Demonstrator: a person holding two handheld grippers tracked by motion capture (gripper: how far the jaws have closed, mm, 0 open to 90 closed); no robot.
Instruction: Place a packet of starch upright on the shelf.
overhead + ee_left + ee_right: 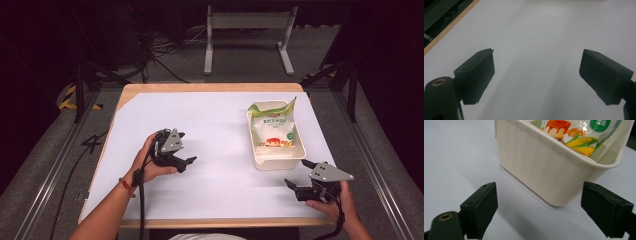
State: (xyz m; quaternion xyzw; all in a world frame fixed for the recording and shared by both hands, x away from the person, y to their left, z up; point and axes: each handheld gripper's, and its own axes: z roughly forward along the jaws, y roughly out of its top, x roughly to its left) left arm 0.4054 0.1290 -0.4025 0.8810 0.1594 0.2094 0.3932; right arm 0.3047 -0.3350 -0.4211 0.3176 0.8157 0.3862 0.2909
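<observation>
Two grippers: jaws spread, nothing between them.
Left gripper [186, 148]: over bare white table [215, 185].
Right gripper [299, 173]: near tub [278, 161] holding bag [272, 131].

A white sheet [215, 150] was laid over a wooden table [200, 87], leaving the wood exposed along the far edge and at the far left corner. Beyond the table, a grey metal stand [247, 35] with two feet was seen on the floor, with black cables [165, 47] strewn beside it. Yellow-black tape [67, 97] was noted at left.
</observation>
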